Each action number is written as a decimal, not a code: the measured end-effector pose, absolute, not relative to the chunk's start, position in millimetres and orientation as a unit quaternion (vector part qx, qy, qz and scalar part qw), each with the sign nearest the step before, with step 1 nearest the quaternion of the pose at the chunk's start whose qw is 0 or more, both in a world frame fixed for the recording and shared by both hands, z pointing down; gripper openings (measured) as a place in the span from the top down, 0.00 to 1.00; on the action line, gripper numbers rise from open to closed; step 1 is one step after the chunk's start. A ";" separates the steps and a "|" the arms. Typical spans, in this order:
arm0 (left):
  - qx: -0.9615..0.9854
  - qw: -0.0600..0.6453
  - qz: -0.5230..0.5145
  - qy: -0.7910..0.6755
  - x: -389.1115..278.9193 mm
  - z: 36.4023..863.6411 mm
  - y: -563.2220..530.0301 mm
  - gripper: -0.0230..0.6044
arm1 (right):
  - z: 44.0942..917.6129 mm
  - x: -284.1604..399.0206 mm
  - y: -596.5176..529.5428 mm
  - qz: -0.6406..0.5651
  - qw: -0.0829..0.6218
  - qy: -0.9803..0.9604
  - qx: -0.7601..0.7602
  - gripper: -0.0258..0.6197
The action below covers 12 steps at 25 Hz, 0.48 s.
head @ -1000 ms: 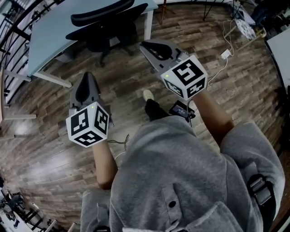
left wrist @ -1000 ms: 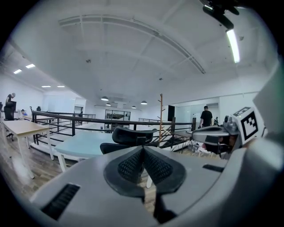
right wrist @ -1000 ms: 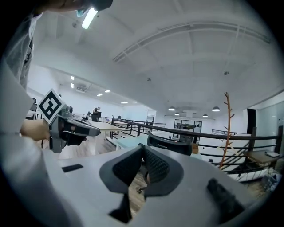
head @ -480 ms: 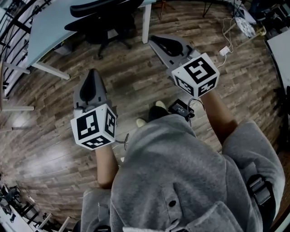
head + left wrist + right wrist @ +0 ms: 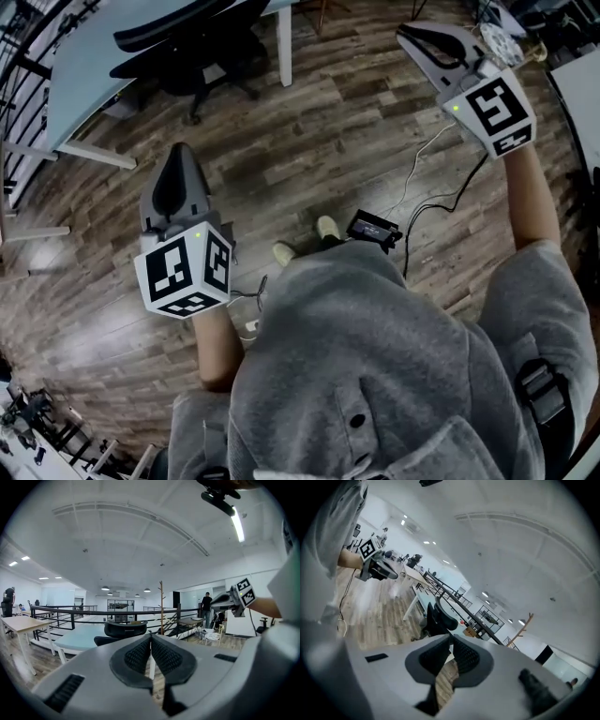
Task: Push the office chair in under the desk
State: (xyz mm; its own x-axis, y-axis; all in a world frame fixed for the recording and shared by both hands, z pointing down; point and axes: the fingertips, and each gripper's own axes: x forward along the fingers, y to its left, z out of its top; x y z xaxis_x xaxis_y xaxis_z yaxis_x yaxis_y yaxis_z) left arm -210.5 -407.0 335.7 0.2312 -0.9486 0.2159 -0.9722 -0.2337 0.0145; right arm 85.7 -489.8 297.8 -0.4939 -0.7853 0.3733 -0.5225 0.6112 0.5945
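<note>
Hovering clenched, empty: left gripper [image 5: 179,152] mid-left, right gripper [image 5: 412,36] upper right; office chair [image 5: 197,47] sitting partly under tabletop [image 5: 80,70], upper left.

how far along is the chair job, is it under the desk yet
Done, it seems: the office chair sits with its seat tucked in at the edge of the desk. In hand: nothing. The left hand-held gripper and right hand-held gripper are both shut, empty and well clear of the chair. Left: apparently nothing, unless the chair should go deeper.
</note>
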 end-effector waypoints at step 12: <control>0.777 0.086 0.093 -0.617 -157.7 347.9 -428.7 0.93 | 360.8 21.8 -468.0 0.094 0.016 -0.879 0.468 0.90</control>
State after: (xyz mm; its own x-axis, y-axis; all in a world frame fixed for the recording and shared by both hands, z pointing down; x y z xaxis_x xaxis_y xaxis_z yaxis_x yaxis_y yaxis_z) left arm -157.7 -428.7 347.9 0.2223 -0.9420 0.2516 -0.9742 -0.2247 0.0193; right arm 21.8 -468.0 360.8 -0.5614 -0.8193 0.1166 -0.8254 0.5443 -0.1499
